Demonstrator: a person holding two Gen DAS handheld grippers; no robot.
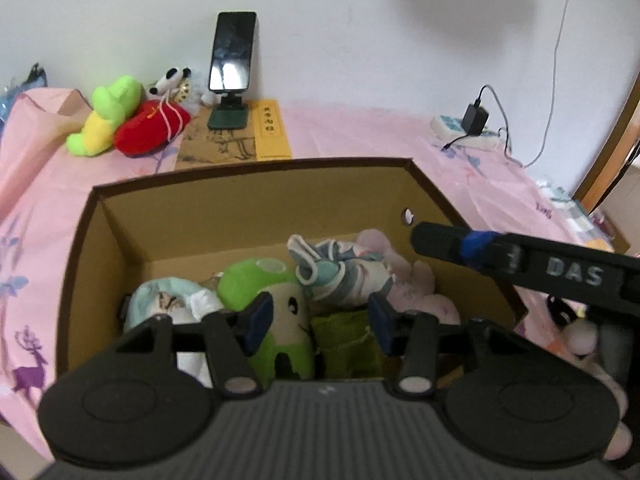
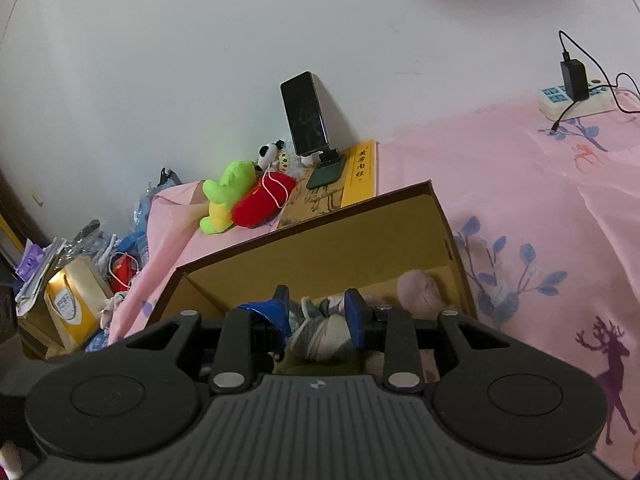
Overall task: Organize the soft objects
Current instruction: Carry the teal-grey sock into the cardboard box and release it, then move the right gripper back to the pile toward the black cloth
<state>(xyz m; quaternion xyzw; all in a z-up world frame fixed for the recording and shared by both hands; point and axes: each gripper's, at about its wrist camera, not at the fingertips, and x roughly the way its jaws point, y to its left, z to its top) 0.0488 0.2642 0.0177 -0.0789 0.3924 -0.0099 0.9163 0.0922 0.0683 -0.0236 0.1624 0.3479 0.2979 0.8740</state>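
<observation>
A brown cardboard box on the pink bedsheet holds several soft toys: a green-capped plush, a pale blue doll, a grey-teal striped plush and a pink plush. My left gripper is open and empty over the box's near side. My right gripper is open above the striped plush in the box; its finger reaches in from the right in the left wrist view. A green-yellow plush, a red plush and a panda plush lie by the wall.
A phone on a stand sits on a yellow-edged book against the wall. A power strip with a charger lies at the right. Bags and clutter are off the bed's left edge. A wooden frame stands at the right.
</observation>
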